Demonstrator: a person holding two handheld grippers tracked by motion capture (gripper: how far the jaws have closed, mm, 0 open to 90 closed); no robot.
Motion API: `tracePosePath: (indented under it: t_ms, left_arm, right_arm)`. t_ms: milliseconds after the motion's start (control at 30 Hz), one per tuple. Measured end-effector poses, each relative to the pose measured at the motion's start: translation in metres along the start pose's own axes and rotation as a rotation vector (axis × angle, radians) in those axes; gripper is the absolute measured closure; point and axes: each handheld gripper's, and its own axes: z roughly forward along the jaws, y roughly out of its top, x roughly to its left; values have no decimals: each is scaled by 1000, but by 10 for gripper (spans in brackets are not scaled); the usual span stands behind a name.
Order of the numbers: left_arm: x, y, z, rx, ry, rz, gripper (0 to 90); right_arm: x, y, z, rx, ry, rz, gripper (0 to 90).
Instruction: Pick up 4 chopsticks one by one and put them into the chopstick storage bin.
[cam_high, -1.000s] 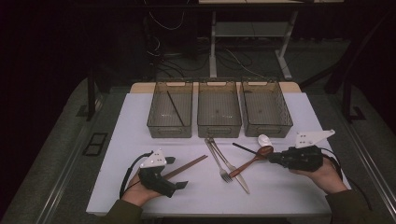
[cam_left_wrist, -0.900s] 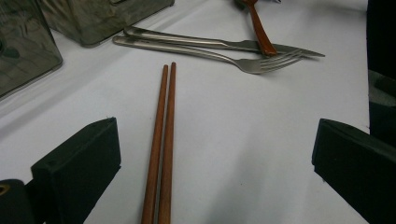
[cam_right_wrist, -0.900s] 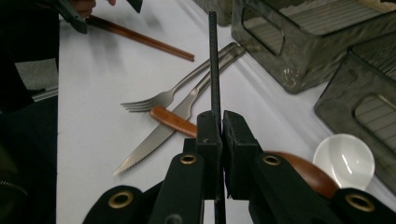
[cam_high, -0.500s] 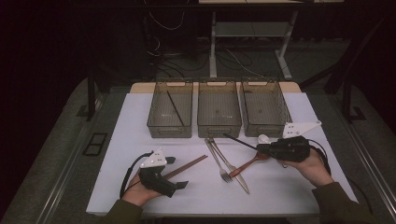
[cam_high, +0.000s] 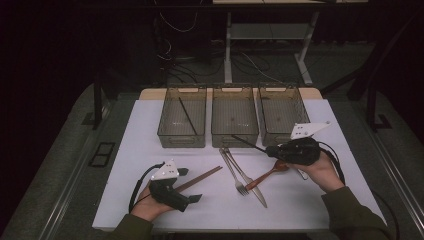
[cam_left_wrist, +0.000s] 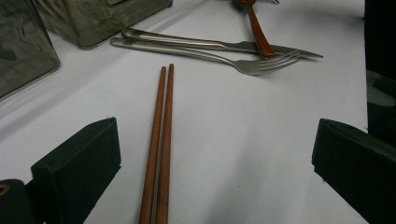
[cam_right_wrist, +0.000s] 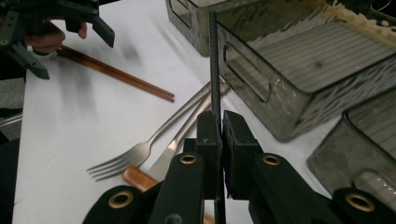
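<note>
Black chopstick (cam_right_wrist: 214, 60) sits pinched in the right tongs (cam_right_wrist: 220, 126) above the cutlery; keep it level toward the left bin (cam_high: 182, 137). Left tongs (cam_left_wrist: 210, 163) gape over brown chopsticks (cam_left_wrist: 161, 140).

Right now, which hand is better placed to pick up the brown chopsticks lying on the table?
The left. The left gripper has its jaws open on either side of the brown chopsticks, which run between them on the table. The right gripper is shut on a black chopstick near the bins.
</note>
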Motion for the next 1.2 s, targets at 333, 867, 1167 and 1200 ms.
tracePosePath:
  t_ms: [333, 867, 1167, 1200]
  left_arm:
    - [-1, 0, 0, 5, 0, 6, 2]
    - [-1, 0, -1, 0, -2, 11, 2]
    - [-2, 1, -1, -5, -1, 7, 2]
    - [-2, 1, -1, -6, -1, 5, 2]
  right_arm:
    - [0, 19, 21, 13, -11, -5, 856]
    - [-5, 55, 53, -10, -24, 14, 856]
    - [-8, 70, 70, -2, -36, 30, 856]
    - [-8, 72, 72, -1, -36, 31, 856]
